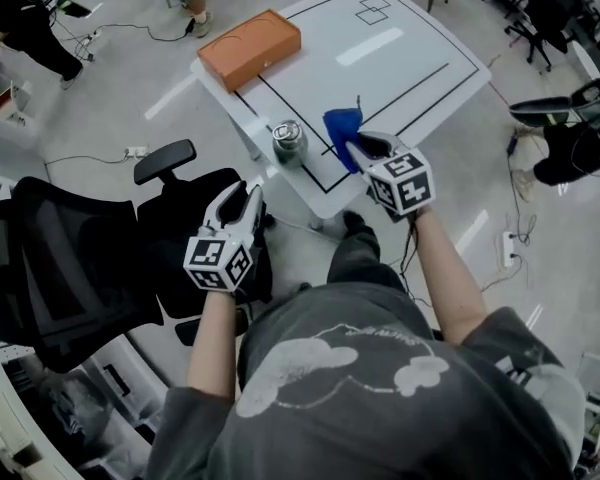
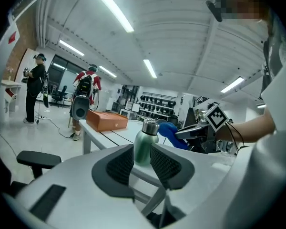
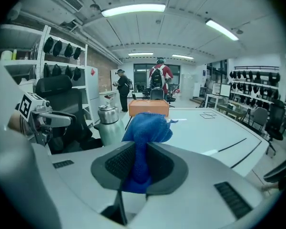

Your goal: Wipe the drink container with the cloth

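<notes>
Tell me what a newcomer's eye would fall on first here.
The blue cloth clamped in the right gripper, held over the near edge of the white table, stands out first. Just left of it stands the green metal bottle, and an orange box lies at the table's far left corner.

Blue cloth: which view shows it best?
Right gripper view: the blue cloth fills the centre, pinched in the right gripper. Head view shows it small, from above, beside the drink container; left gripper view shows it small, next to that container.
</notes>
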`<move>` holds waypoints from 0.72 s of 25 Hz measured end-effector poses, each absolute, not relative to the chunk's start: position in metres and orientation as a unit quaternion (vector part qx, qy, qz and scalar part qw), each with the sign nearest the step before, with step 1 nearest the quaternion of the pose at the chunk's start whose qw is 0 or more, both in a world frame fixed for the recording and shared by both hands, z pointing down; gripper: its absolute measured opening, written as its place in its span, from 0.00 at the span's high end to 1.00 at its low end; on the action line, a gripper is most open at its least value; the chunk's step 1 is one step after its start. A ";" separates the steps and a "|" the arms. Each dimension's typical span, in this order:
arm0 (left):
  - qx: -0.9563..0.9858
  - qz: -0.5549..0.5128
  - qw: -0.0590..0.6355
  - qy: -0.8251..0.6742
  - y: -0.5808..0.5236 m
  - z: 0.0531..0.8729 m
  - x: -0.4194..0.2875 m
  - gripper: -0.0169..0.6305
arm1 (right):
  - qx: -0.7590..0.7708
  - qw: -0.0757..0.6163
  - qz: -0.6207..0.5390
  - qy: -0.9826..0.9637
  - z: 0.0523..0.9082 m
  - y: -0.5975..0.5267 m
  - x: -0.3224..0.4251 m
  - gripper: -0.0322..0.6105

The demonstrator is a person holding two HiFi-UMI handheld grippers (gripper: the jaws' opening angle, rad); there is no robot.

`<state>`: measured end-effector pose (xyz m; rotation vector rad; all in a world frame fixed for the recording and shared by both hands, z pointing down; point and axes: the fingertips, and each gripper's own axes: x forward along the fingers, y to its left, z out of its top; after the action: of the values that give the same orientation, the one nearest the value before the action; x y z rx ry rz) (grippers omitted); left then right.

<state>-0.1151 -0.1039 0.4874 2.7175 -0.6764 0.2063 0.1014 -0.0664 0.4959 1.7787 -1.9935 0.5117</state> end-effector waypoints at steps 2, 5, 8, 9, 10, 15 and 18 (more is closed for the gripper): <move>0.956 0.076 0.169 -0.227 -0.093 0.486 -0.123 0.84 | 0.650 0.207 0.184 -0.707 0.491 -0.047 0.091 0.84; 0.958 0.080 0.179 -0.210 -0.076 0.488 -0.134 0.89 | 0.663 0.205 0.182 -0.696 0.482 -0.019 0.074 0.84; 0.960 0.083 0.185 -0.193 -0.064 0.490 -0.138 0.94 | 0.679 0.202 0.172 -0.685 0.472 0.009 0.062 0.84; 0.961 0.085 0.187 -0.188 -0.060 0.491 -0.137 0.95 | 0.686 0.202 0.168 -0.678 0.469 0.020 0.061 0.84; 0.961 0.086 0.189 -0.183 -0.055 0.491 -0.134 0.95 | 0.693 0.203 0.165 -0.671 0.467 0.030 0.061 0.84; 0.964 0.084 0.197 -0.155 -0.027 0.488 -0.118 0.96 | 0.711 0.212 0.172 -0.648 0.464 0.072 0.066 0.84; 0.965 0.088 0.200 -0.144 -0.015 0.490 -0.110 0.96 | 0.710 0.216 0.178 -0.647 0.468 0.085 0.064 0.84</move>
<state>-0.1098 -0.0148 0.4898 2.6972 -0.4027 0.2467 0.0638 0.0845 0.4675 1.9669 -1.7918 0.4925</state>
